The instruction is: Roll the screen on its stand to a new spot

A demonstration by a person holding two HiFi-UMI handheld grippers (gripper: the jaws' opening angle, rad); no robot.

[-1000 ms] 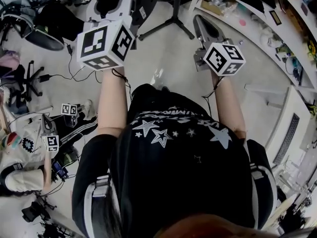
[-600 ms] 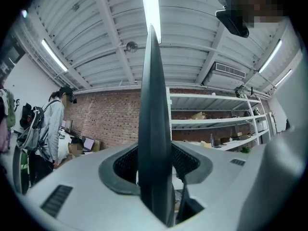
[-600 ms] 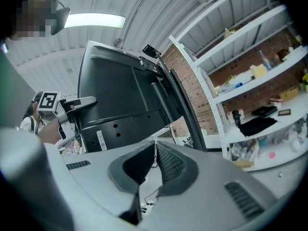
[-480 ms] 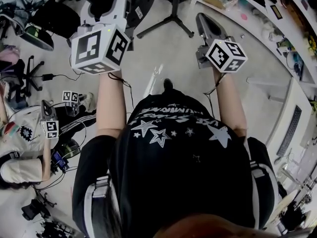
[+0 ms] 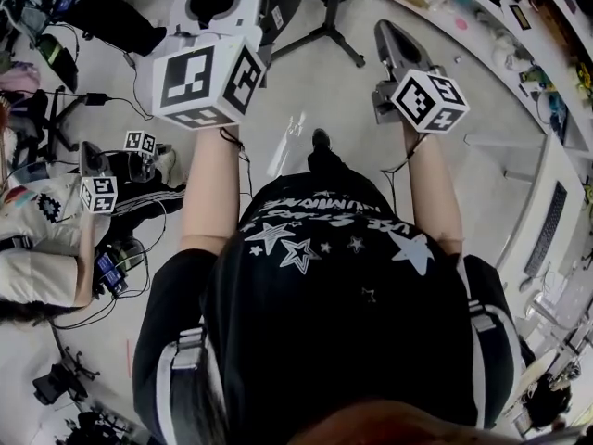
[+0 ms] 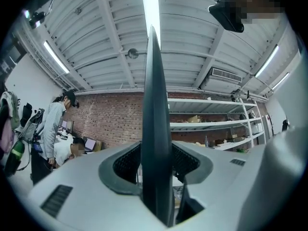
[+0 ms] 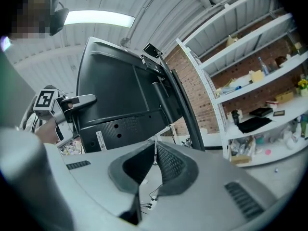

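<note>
My left gripper (image 6: pixel 156 153) is clamped on the screen (image 6: pixel 154 81). The screen's thin dark edge runs up between my fingers (image 6: pixel 126 165), which press on it from both sides. My right gripper (image 7: pixel 154 150) has its fingers closed together on nothing. It is near the screen's dark back and does not touch it.

The screen is upright on its stand (image 5: pixel 324 31), whose legs spread over the pale floor (image 5: pixel 306 100) under the screen, just ahead of my shoe (image 5: pixel 320 142).

Past the screen's edge on my right gripper's side, white shelving (image 7: pixel 250 47) holds small boxes (image 7: pixel 255 76) and a flat dark thing (image 7: pixel 254 124).

On the side of the screen that my left gripper holds, black cables (image 5: pixel 102 100) trail over the floor. A seated person (image 5: pixel 46 239) there holds grippers with marker cubes (image 5: pixel 99 193). Farther off on that side, a standing person (image 6: pixel 52 129) is in front of a brick wall (image 6: pixel 110 119).
</note>
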